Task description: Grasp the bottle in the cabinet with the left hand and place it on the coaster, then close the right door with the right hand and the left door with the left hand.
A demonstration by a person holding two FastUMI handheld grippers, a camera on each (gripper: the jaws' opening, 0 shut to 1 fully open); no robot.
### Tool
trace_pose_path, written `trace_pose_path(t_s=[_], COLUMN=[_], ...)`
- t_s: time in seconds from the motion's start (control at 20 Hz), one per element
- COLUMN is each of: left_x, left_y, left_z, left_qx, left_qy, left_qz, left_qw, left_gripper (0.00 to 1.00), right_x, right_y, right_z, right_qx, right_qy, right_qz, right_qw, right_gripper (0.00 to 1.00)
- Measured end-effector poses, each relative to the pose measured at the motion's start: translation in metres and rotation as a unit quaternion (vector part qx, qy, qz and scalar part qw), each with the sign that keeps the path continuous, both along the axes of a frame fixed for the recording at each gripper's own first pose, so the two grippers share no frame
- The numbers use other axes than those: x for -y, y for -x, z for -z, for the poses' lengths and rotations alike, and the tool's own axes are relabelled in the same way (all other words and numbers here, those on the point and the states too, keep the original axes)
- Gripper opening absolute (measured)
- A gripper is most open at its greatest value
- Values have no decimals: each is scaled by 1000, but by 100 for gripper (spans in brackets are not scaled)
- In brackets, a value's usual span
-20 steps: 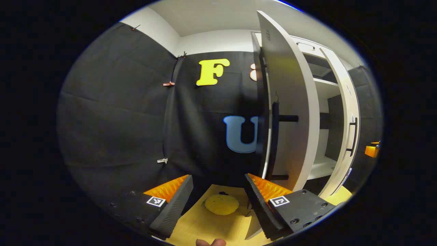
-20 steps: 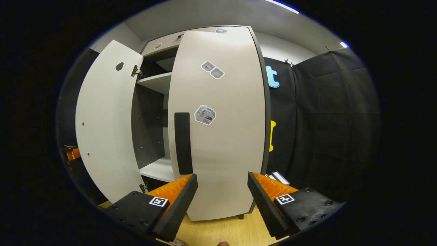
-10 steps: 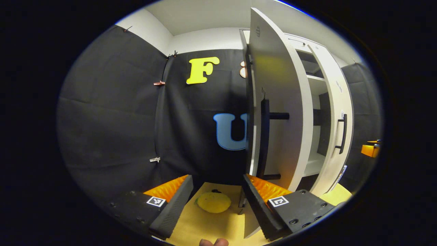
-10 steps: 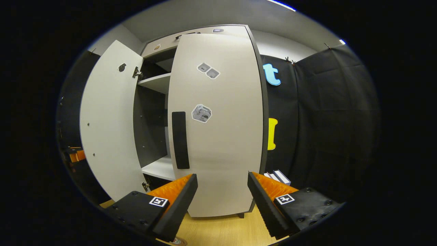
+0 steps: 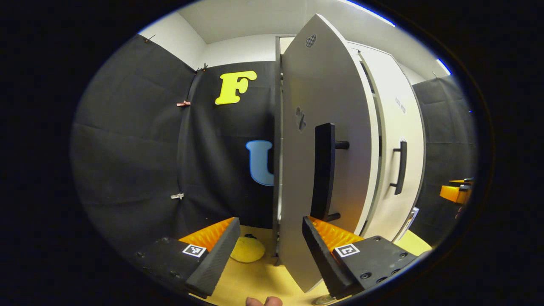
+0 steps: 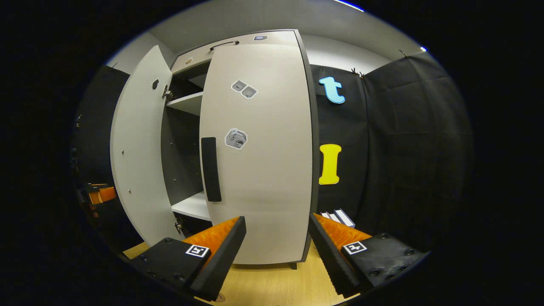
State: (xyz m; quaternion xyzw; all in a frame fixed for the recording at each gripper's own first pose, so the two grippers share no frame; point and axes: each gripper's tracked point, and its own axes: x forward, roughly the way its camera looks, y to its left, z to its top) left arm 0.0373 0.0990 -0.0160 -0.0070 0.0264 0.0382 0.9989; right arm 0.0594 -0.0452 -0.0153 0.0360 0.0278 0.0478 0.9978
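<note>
**Both grippers open at the cabinet, left door partly swung in**

The left gripper [image 5: 268,250] points level at the cabinet from its left side, low over the wooden table [image 5: 259,280]. Its 2 fingers are spread wide with nothing between them; the right finger [image 5: 316,250] is right up against the lower outer face of the left door [image 5: 327,106], just under the door's dark handle [image 5: 323,170], though actual contact cannot be made out. A fingertip of the person's hand [image 5: 263,301] shows at the bottom edge.

The right gripper [image 6: 276,250] faces the cabinet front squarely, also low and level, fingers wide apart and empty, a little way off the right door [image 6: 263,170].

In the left gripper view the left door stands at a slant, partway closed, and beyond it the right door lies flat against the cabinet with its handle [image 5: 398,168] side-on. A yellow coaster [image 5: 247,249] lies on the table between the fingers, beside the door's bottom corner; I cannot make out the bottle on it or anywhere else. The other gripper shows far right [image 5: 454,192].

The right gripper view gives the inside instead: the left door's inner face [image 6: 138,157] with hinges, and in the gap 2 pale shelves [image 6: 191,206] against a dark interior. The right door carries stickers [image 6: 236,139] and a flat dark handle [image 6: 211,168]. The other gripper sits far left [image 6: 100,194], behind the left door.
</note>
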Motion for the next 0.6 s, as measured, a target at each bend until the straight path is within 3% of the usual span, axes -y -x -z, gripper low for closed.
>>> trace_pose_path(t_s=[0.35, 0.6], left_x=[71, 97], left_y=[-39, -62], left_z=[-2, -3], left_qx=[10, 10], left_qy=[-11, -11], left_qz=[55, 59], left_qw=[998, 998], left_gripper=[95, 92], right_x=[23, 33], right_y=[3, 3], right_z=[-5, 0], right_qx=[5, -1], right_qy=[-26, -22], right_qz=[20, 23], right_qw=[999, 999], right_gripper=[98, 98])
